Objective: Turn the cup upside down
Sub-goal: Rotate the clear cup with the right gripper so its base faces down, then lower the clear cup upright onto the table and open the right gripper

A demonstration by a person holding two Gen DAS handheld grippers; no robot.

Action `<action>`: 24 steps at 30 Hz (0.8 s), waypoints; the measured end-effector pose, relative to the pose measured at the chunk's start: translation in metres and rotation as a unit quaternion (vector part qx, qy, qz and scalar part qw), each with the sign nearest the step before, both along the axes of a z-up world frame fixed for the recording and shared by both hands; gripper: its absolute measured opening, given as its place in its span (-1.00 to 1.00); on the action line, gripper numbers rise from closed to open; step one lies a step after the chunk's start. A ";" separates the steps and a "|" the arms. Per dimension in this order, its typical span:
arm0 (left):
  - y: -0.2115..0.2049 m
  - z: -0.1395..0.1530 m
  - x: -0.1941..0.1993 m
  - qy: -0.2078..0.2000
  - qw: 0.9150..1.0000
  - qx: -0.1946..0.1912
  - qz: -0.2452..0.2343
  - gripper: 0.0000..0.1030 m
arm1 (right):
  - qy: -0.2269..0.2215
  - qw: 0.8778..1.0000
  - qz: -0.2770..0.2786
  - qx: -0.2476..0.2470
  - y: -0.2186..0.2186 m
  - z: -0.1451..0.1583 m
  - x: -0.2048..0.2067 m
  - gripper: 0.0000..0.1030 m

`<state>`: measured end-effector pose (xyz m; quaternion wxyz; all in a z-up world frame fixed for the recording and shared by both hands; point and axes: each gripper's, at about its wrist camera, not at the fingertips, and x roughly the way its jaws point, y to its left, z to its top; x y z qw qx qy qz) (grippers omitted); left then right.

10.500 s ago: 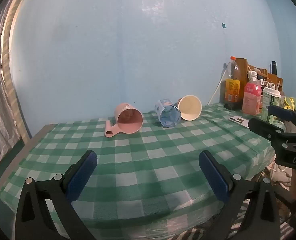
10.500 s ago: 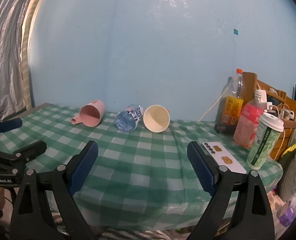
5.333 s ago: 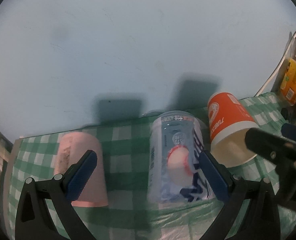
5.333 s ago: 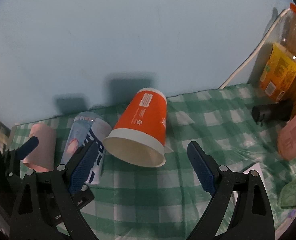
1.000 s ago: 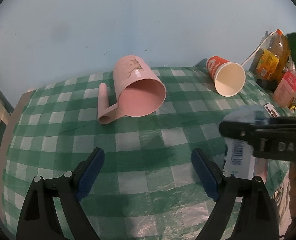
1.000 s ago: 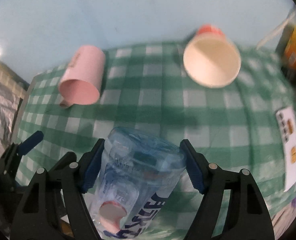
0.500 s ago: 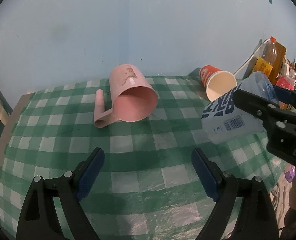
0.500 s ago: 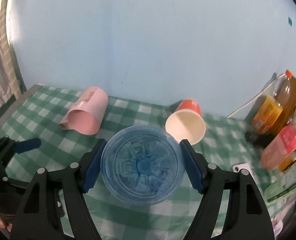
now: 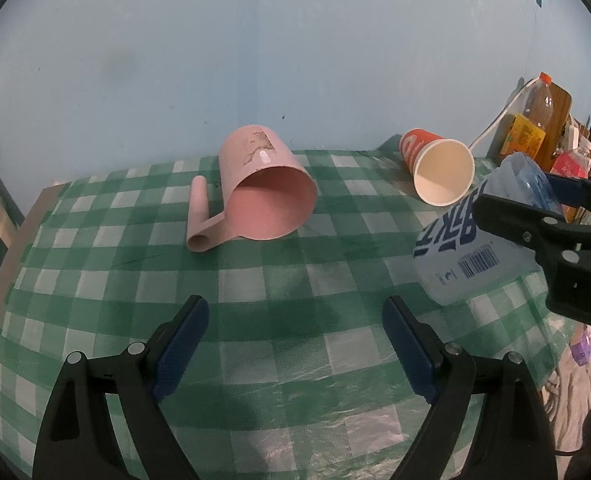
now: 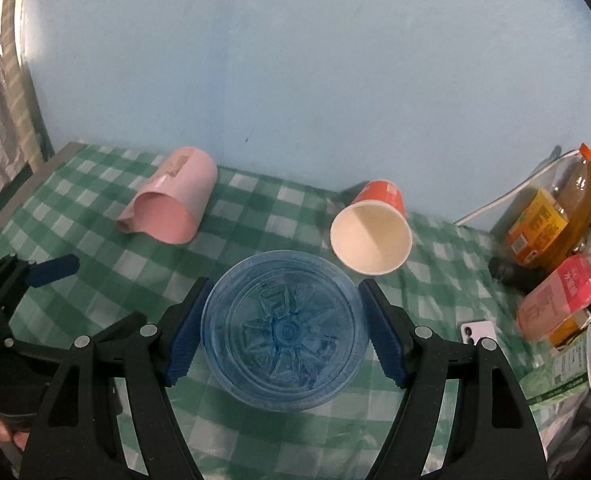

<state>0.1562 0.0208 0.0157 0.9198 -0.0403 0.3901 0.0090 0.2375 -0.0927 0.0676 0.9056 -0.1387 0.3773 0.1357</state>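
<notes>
While my right wrist view shows only the clear blue cup's (image 10: 283, 330) moulded base facing me, the left view shows its printed side (image 9: 471, 248), tilted, mouth seemingly down toward the bench (image 9: 255, 280). My right claw (image 10: 281, 332) clamps it; my left claw (image 9: 295, 344) hangs wide, holding nothing

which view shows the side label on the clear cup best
The left wrist view: the clear cup shows its blue lettering and barcode side-on, tilted. The right wrist view shows only its round patterned end between the jaws.
</notes>
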 end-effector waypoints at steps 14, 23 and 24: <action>-0.001 -0.006 0.001 0.008 1.000 0.001 -0.001 0.74 | 0.027 1.000 0.003 0.003 0.003 -0.018 0.006 0.69; -0.001 -0.003 -0.007 -0.002 1.000 -0.006 0.002 0.74 | -0.003 1.000 0.008 0.013 0.003 -0.011 -0.002 0.71; 0.000 -0.001 -0.009 -0.008 1.000 -0.007 0.003 0.74 | -0.010 1.000 0.007 0.016 0.002 -0.008 -0.005 0.71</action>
